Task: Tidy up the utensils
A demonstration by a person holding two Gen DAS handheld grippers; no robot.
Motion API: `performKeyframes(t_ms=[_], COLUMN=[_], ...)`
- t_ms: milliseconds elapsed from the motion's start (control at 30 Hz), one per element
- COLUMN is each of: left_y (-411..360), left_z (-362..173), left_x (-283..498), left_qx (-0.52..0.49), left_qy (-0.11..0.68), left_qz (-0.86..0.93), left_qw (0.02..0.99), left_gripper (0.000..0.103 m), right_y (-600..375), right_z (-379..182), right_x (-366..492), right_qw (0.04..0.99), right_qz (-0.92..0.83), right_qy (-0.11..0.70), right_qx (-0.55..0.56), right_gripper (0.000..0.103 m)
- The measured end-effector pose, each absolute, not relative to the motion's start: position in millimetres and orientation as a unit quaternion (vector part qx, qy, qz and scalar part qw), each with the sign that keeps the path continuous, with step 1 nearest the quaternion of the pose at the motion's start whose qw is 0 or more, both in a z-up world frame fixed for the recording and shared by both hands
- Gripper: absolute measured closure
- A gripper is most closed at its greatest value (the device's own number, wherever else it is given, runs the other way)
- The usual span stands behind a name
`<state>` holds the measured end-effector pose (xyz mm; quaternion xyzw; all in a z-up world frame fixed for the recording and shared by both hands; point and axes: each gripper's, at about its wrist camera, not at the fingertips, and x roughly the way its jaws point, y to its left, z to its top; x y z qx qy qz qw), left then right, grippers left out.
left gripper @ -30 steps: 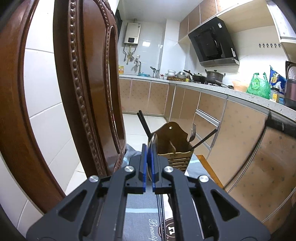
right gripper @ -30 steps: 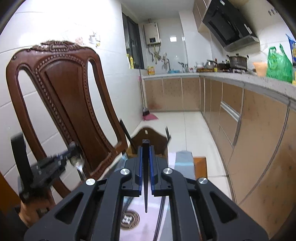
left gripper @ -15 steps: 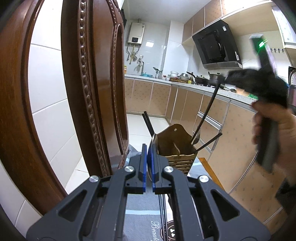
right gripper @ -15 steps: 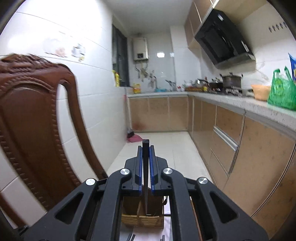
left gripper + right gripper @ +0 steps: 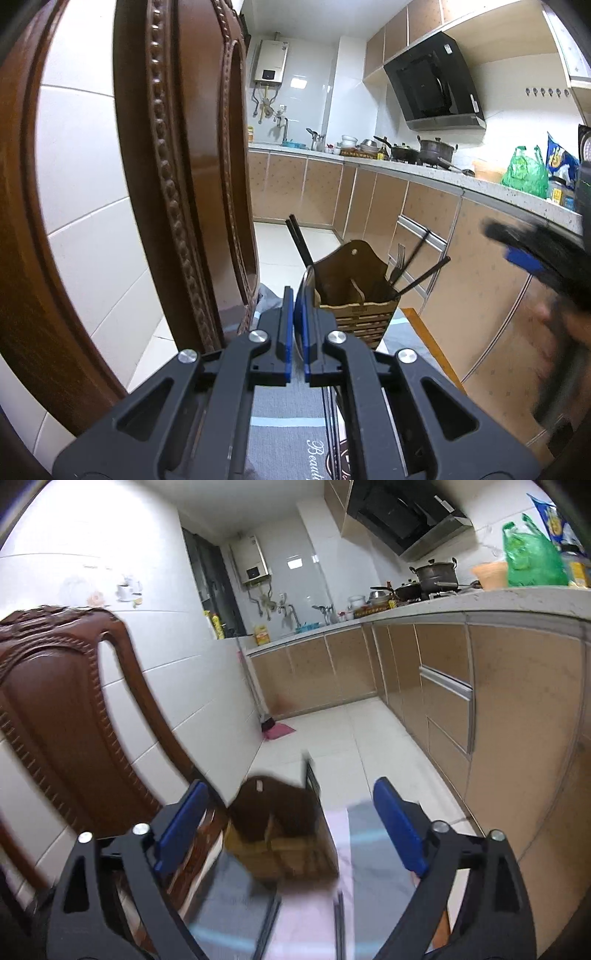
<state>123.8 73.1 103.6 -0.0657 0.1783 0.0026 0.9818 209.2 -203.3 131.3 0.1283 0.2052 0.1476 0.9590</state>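
Looking along my left claw (image 5: 298, 334), I see it pinching a thin metal utensil (image 5: 305, 295) edge-on between its blue pads. The wooden utensil holder (image 5: 354, 295) stands just past it near the far edge of the bench (image 5: 432, 332), beside the chair (image 5: 192, 184), with chopsticks (image 5: 300, 240) and a fork (image 5: 397, 264) inside. My right claw (image 5: 291, 827) is opening, nothing between its jaws, with the holder below.
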Motion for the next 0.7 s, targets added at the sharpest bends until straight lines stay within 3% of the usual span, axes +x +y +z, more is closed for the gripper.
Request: performKeyframes(t_ms=[233, 700], left_y=[51.4, 35.7], left_z=[96.9, 109.8], left_x=[122.8, 127.7], left_qx=[-0.046, -0.051], left_qy=[0.188, 0.16], left_qz=[-0.004, 0.045], left_qw=[0.981, 0.985], left_gripper=[0.099, 0.099], right_y=[-241.5, -265.9], right_z=[71.8, 28.5], right_x=[122.2, 147.9], right_qw=[0.96, 0.945], right_qz=[0.121, 0.12], right_qy=[0.222, 0.275], right_qx=[0.115, 0.128], right_gripper=[0.007, 0.007])
